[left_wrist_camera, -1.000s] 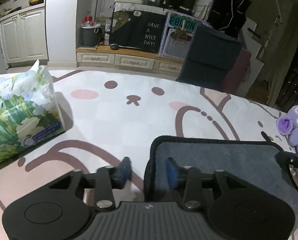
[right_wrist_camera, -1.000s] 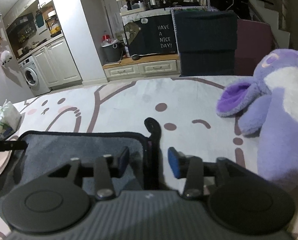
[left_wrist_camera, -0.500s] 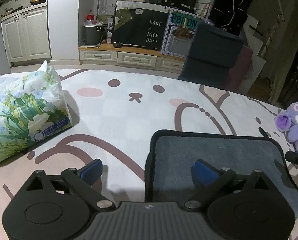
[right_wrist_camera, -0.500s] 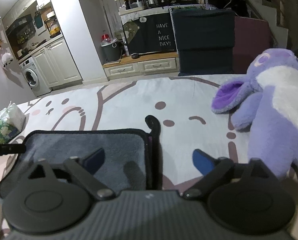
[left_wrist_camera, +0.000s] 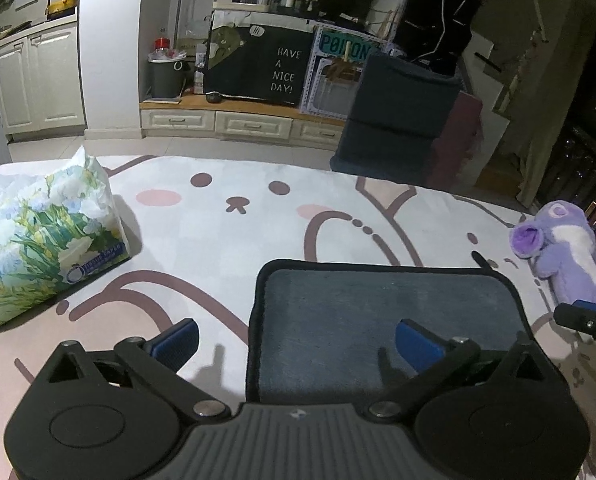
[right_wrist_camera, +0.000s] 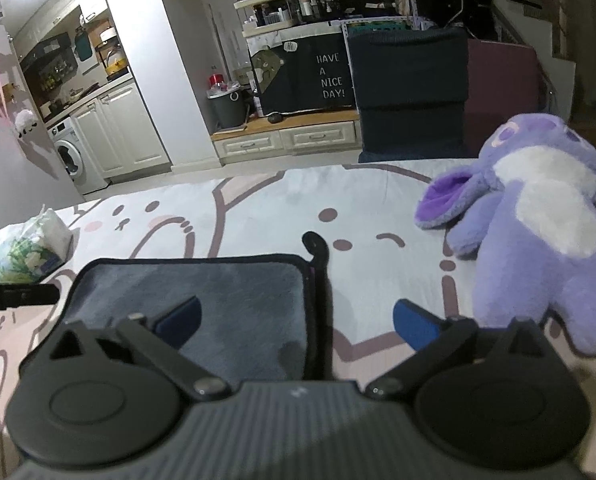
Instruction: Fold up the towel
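Note:
A grey towel (left_wrist_camera: 378,312) with a black border lies folded flat on the cartoon-print surface; it also shows in the right wrist view (right_wrist_camera: 218,304), with a black hanging loop (right_wrist_camera: 316,246) at its far right corner. My left gripper (left_wrist_camera: 296,344) is open and empty, straddling the towel's left edge above it. My right gripper (right_wrist_camera: 296,328) is open and empty, straddling the towel's right edge. The right gripper's tip (left_wrist_camera: 586,320) shows at the right of the left wrist view.
A floral tissue pack (left_wrist_camera: 38,248) lies on the left of the surface, small in the right wrist view (right_wrist_camera: 28,252). A purple plush toy (right_wrist_camera: 538,248) lies close on the right, also in the left wrist view (left_wrist_camera: 566,252). Cabinets and a dark chair stand beyond.
Both grippers have opened wide from a narrow gap around the towel's edges and pulled back and up a little. The towel stays flat.

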The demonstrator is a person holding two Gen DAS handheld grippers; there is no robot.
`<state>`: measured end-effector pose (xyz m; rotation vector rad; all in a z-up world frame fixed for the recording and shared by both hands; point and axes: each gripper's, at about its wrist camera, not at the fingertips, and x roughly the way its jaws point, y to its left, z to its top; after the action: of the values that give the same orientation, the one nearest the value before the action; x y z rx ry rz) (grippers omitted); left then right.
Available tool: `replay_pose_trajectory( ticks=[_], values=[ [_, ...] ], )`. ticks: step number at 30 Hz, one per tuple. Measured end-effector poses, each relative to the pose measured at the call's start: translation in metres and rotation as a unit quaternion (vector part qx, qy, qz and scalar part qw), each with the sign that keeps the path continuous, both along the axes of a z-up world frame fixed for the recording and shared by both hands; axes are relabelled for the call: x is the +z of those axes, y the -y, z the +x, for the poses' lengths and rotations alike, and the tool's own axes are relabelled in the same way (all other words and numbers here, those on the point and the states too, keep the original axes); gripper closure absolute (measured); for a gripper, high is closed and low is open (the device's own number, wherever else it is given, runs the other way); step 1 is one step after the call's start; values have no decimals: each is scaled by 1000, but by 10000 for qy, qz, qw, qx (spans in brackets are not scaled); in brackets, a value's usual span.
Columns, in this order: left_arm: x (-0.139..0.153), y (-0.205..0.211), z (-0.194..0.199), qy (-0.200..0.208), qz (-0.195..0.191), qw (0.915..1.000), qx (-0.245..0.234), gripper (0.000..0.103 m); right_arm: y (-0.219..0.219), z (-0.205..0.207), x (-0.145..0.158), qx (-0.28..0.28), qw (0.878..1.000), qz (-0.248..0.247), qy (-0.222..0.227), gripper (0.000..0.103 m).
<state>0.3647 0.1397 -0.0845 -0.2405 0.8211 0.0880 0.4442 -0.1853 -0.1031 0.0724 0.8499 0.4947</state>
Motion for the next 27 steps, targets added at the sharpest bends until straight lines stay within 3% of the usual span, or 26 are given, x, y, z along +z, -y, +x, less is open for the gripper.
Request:
replay_pose_trajectory(
  ticks=[27],
  values=[
    [85,39,-79,400,298,9987,-71,0,17,-78,94,-20,9986,294,437,0]
  ],
)
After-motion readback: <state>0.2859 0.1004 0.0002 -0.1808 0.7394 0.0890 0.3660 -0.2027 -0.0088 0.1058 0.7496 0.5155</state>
